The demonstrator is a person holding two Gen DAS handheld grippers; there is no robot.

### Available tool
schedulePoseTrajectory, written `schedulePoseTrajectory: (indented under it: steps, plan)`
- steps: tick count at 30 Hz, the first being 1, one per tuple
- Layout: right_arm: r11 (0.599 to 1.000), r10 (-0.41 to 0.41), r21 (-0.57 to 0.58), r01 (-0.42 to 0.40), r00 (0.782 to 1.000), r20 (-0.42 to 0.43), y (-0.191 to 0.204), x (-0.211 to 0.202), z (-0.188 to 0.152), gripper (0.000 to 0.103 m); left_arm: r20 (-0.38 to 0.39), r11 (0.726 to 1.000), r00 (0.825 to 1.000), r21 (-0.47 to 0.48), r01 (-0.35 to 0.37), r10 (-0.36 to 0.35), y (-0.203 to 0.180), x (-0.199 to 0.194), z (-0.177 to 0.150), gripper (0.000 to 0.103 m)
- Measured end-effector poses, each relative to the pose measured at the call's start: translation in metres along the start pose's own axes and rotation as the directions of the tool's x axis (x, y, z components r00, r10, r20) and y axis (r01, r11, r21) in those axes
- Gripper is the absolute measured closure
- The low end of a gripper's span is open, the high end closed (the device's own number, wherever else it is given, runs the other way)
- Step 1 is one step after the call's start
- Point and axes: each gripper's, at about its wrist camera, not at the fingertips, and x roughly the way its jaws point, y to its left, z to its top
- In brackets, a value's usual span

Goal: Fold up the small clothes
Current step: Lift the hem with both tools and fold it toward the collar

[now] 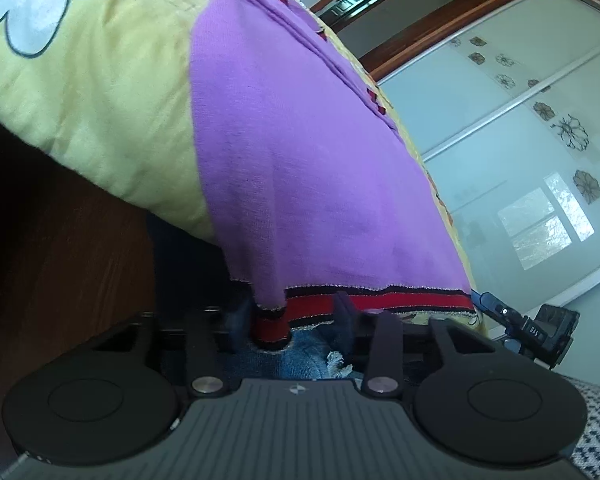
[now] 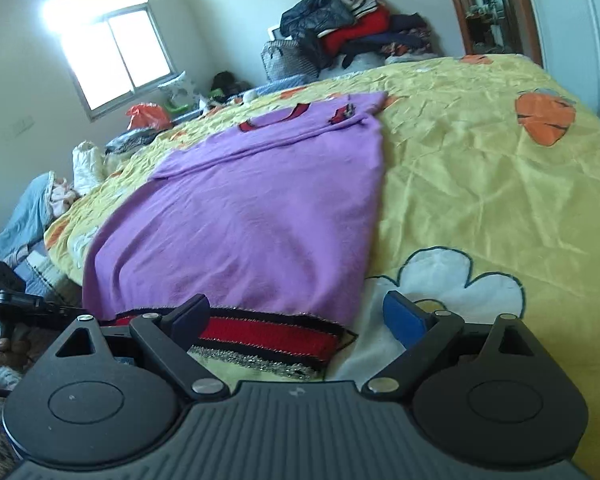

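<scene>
We see the purple sweater [image 2: 244,216] flat at the bed's [image 2: 480,184] near edge. Our left claw [image 1: 296,314] pinches its red hem [image 1: 364,300]; our right claw [image 2: 300,316] stands apart over the hem corner.

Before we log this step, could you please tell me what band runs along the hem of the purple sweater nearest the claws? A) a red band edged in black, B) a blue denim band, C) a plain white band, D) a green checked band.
A: the purple sweater ends in a red band edged in black, lying between the fingers of the right claw on the yellow bedspread.
</scene>
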Motion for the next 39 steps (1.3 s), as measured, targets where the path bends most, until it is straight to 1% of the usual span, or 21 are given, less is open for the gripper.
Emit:
schedulePoseTrajectory:
  steps: [1,2,5,8,9,10,13,14,15,16,17,18,19,20,22,24,27,30,34,37,39]
  plan:
    - [1.0,-0.005,-0.014,0.005,1.0,-0.011,0.002,0.0,0.001,0.008,-0.008,1.0,1.0,-0.003,-0.003,0.003,0.001,0.001,0.0,0.096]
    - [1.0,-0.009,-0.024,0.008,1.0,-0.021,0.004,0.0,0.002,0.008,-0.01,1.0,1.0,-0.006,-0.009,0.009,0.002,0.001,0.0,0.097]
    - [0.998,-0.032,-0.063,0.029,0.998,-0.045,0.009,0.004,0.004,0.006,-0.002,1.0,1.0,-0.013,-0.027,0.027,0.005,-0.001,-0.002,0.097]
    - [0.986,-0.086,-0.148,0.074,0.993,-0.076,0.021,0.008,0.001,0.006,0.02,1.0,1.0,-0.012,-0.008,0.008,0.004,-0.005,-0.005,0.098]
    - [0.983,-0.103,-0.162,0.089,0.991,-0.082,0.025,0.009,0.001,0.005,0.031,1.0,0.999,-0.009,0.009,-0.009,0.002,-0.006,-0.006,0.098]
    - [0.983,-0.106,-0.159,0.092,0.991,-0.078,0.025,0.008,0.0,0.005,0.04,1.0,0.999,-0.002,0.029,-0.028,0.001,-0.01,-0.006,0.098]
    - [0.991,-0.088,-0.102,0.083,0.995,-0.049,0.019,0.005,-0.002,0.005,0.07,0.997,0.995,0.013,0.074,-0.074,-0.003,-0.022,-0.007,0.098]
    - [0.992,-0.09,-0.094,0.086,0.995,-0.041,0.018,0.004,-0.003,0.01,0.075,0.997,0.994,0.013,0.078,-0.079,-0.004,-0.025,-0.007,0.098]
    - [0.991,-0.103,-0.091,0.101,0.994,-0.027,0.018,0.002,-0.004,0.034,0.075,0.997,0.994,0.014,0.079,-0.08,-0.004,-0.027,-0.007,0.098]
    - [0.991,-0.102,-0.086,0.1,0.995,-0.017,0.018,0.0,-0.005,0.051,0.074,0.997,0.994,0.015,0.082,-0.083,-0.005,-0.028,-0.007,0.098]
    - [0.991,-0.109,-0.078,0.108,0.994,-0.013,0.017,-0.001,-0.005,0.073,0.077,0.996,0.993,0.014,0.084,-0.085,-0.005,-0.029,-0.007,0.098]
    - [0.993,-0.1,-0.062,0.099,0.995,-0.013,0.014,-0.001,-0.005,0.08,0.078,0.996,0.993,0.011,0.09,-0.09,-0.005,-0.029,-0.007,0.098]
    - [0.996,-0.073,-0.043,0.072,0.997,-0.016,0.01,-0.001,-0.004,0.087,0.079,0.995,0.992,0.008,0.098,-0.098,-0.004,-0.029,-0.007,0.098]
    - [0.997,-0.067,-0.034,0.066,0.998,-0.02,0.008,-0.001,-0.004,0.095,0.082,0.995,0.991,0.003,0.103,-0.102,-0.004,-0.029,-0.006,0.098]
    - [0.996,-0.08,-0.048,0.08,0.997,0.0,0.011,-0.004,-0.006,0.096,0.085,0.993,0.989,-0.008,0.119,-0.117,0.0,-0.032,-0.007,0.098]
    - [0.996,-0.077,-0.044,0.078,0.996,0.042,0.014,-0.011,-0.005,0.096,0.095,0.991,0.986,-0.009,0.136,-0.135,-0.002,-0.036,-0.006,0.098]
    - [0.999,-0.038,-0.002,0.038,0.993,0.108,0.014,-0.023,0.002,0.097,0.123,0.985,0.978,-0.005,0.171,-0.17,-0.007,-0.045,-0.003,0.098]
    - [0.999,0.009,0.034,-0.014,0.988,0.157,0.01,-0.029,0.014,0.097,0.175,0.977,0.962,-0.013,0.214,-0.209,-0.011,-0.056,0.005,0.098]
    - [0.995,0.04,0.08,-0.057,0.979,0.2,0.0,-0.025,0.038,0.097,0.236,0.97,0.943,-0.013,0.243,-0.233,-0.017,-0.066,0.021,0.098]
    - [0.99,0.059,0.111,-0.086,0.973,0.222,-0.009,-0.015,0.061,0.097,0.267,0.968,0.935,-0.025,0.248,-0.233,-0.019,-0.07,0.037,0.098]
    - [0.987,0.069,0.128,-0.099,0.973,0.219,-0.017,-0.002,0.077,0.097,0.282,0.972,0.935,-0.031,0.234,-0.217,-0.021,-0.069,0.05,0.098]
